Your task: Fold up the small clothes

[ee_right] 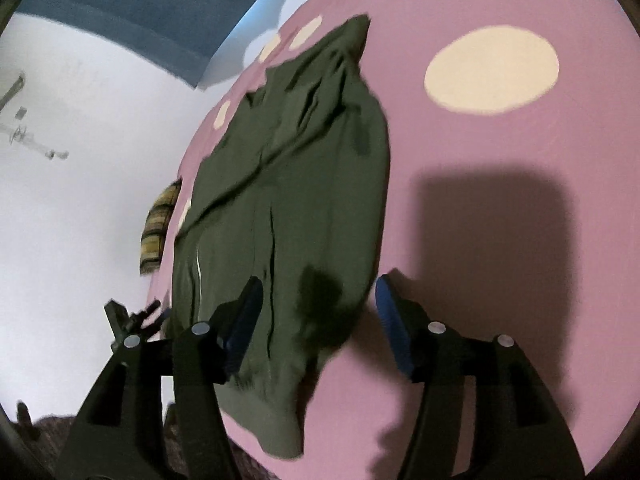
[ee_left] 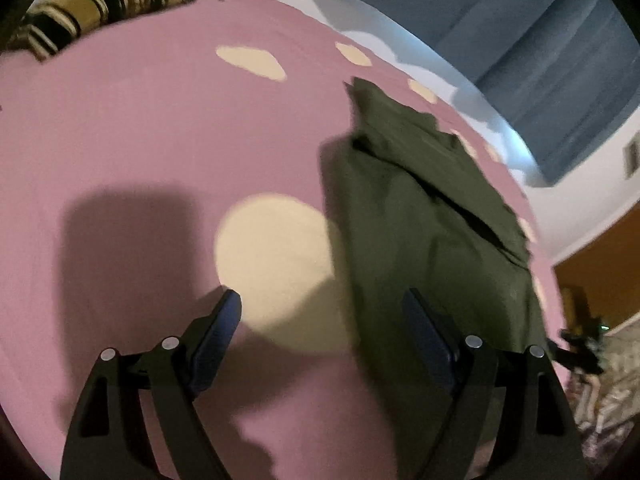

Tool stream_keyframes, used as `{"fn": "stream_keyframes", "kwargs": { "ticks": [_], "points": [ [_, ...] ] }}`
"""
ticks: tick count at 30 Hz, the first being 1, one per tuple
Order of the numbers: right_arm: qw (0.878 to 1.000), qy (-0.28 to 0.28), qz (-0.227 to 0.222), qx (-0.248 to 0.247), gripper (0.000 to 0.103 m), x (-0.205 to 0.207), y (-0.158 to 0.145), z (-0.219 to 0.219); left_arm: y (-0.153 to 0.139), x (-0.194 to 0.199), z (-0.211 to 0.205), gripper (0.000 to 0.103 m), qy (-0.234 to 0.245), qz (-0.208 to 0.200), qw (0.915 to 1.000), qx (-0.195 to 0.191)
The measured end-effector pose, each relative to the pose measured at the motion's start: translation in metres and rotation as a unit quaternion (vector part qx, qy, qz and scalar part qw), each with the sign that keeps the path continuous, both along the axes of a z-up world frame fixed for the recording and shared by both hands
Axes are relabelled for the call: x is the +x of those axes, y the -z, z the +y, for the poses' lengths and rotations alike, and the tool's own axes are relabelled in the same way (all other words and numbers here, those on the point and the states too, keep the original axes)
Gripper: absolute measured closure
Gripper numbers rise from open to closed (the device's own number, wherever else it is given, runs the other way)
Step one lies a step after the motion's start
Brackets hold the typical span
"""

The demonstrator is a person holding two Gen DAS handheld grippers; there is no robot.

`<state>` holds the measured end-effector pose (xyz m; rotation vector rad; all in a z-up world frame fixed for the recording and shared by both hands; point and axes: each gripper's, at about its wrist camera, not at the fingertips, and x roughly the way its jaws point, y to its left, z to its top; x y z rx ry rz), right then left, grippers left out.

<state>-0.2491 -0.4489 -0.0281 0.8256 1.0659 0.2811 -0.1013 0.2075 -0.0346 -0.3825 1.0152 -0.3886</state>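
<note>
Both claws, left (ee_left: 322, 312) and right (ee_right: 318, 300), are wide and empty, so pinch the green cloth (ee_right: 288, 184) by its corners near the bed (ee_right: 500, 248) edge.

Each wrist camera looks forward and steeply down along its own fingers, close above the pink spotted bedsheet (ee_left: 140, 140). Both views share the olive green garment (ee_left: 432, 232), right of centre in the left view, left of centre in the right.
</note>
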Motion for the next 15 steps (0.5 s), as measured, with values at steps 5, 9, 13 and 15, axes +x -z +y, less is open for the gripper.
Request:
{"fn": "stream_keyframes", "kwargs": {
  "ticks": [5,9,13,15],
  "points": [
    [0.998,-0.034,-0.005,0.048,0.044,-0.014,0.01,0.015,0.0,-0.019,-0.009,0.021,0.039,0.018,0.9982,-0.041],
    [0.996,-0.063,-0.012,0.07,0.043,-0.016,0.01,0.025,0.005,-0.029,-0.017,0.021,0.064,0.037,0.9944,-0.075],
    [0.993,-0.092,-0.014,0.076,0.042,-0.017,0.008,0.037,0.007,-0.033,-0.03,0.021,0.089,0.043,0.9906,-0.094],
    [0.992,-0.106,-0.018,0.072,0.041,-0.017,0.006,0.045,0.01,-0.032,-0.036,0.021,0.101,0.057,0.9855,-0.124]
  ]
}}
